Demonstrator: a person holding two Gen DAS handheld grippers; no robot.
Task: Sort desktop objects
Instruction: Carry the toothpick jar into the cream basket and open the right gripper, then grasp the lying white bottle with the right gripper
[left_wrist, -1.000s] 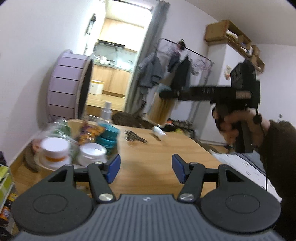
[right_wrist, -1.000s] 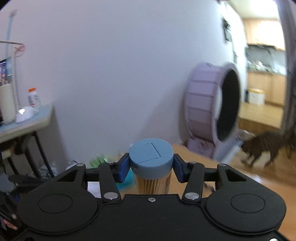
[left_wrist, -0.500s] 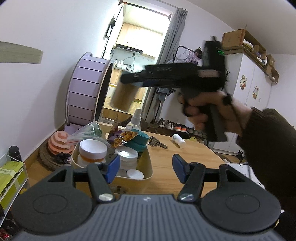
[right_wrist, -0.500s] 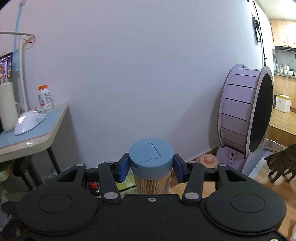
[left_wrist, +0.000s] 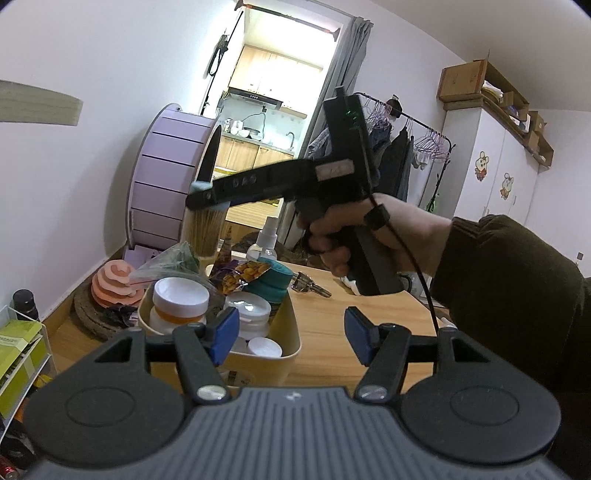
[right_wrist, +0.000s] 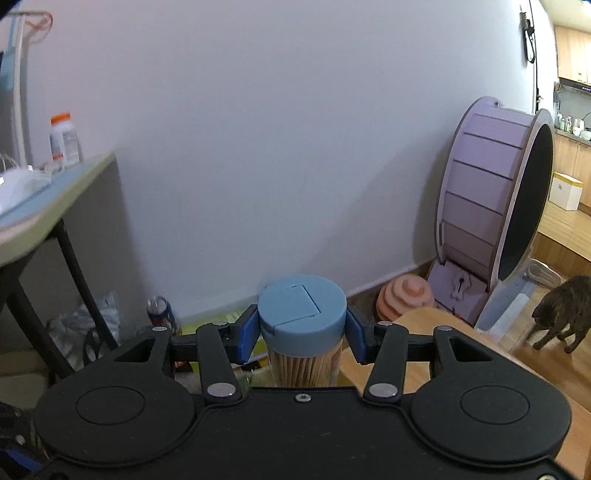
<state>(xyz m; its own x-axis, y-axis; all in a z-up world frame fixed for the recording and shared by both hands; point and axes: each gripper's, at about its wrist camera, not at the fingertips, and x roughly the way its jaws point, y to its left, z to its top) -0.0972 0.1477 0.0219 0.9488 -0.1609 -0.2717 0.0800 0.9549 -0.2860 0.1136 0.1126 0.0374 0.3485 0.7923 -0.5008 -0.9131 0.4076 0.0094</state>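
Note:
My right gripper (right_wrist: 302, 334) is shut on a toothpick jar (right_wrist: 303, 347) with a light blue lid, its blue pads pressing both sides of the lid. In the left wrist view the same toothpick jar (left_wrist: 204, 230) hangs in the right gripper (left_wrist: 207, 194) above the far left end of a cream bin (left_wrist: 258, 363). The bin holds white-lidded jars (left_wrist: 181, 299), teal tins (left_wrist: 275, 278) and a snack bag (left_wrist: 242, 275). My left gripper (left_wrist: 291, 336) stands open near the bin's front right corner, nothing between its fingers.
The wooden table (left_wrist: 332, 325) carries a pair of scissors (left_wrist: 310, 286) and a spray bottle (left_wrist: 266, 240) beyond the bin. A purple wheel (left_wrist: 166, 184) and a pink toy (left_wrist: 114, 280) stand by the wall. A cat (right_wrist: 561, 314) walks on the floor at right.
The right gripper has carried the toothpick jar leftward and down, from beside the table to above the bin. The left gripper's view has settled on the bin.

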